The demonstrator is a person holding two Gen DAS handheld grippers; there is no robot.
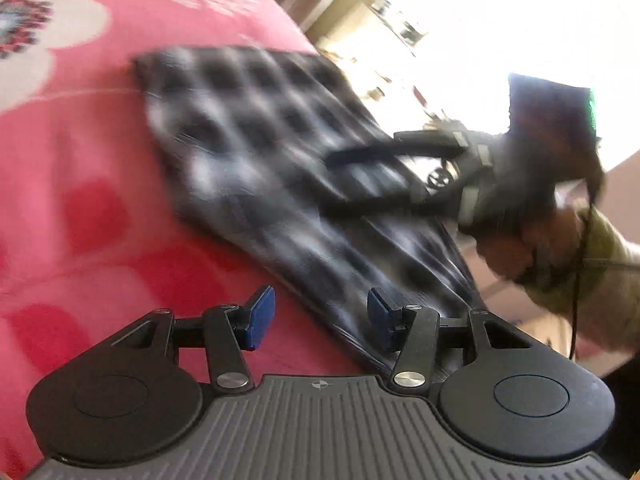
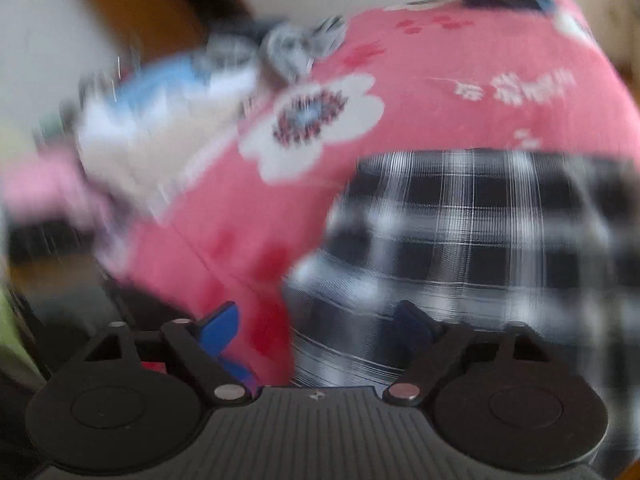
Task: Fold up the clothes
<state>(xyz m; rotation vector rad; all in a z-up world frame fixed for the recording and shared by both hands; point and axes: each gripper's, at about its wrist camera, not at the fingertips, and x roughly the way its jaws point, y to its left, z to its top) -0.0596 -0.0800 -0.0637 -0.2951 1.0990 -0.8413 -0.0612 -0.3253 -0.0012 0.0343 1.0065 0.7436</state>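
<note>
Left wrist view: the checked cloth lies on the pink flowery blanket. The left gripper is spread and holds nothing. The right gripper hovers over the cloth.

Right wrist view: the right gripper is spread wide, empty. I think it is best to pinch one edge tight, then fold slowly.

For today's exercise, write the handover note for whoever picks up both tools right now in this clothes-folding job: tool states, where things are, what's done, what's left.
Left tool: open, empty, at the near edge of the checked garment.
Right tool: open wide, nothing gripped, over the garment's other edge.
The checked garment lies already folded into a compact shape on the pink floral blanket. An unsorted pile of clothes sits at the blanket's far side.
Done: this piece looks partly folded. Left: probably finish or set it aside, then take the pile. Both views are blurred.
</note>
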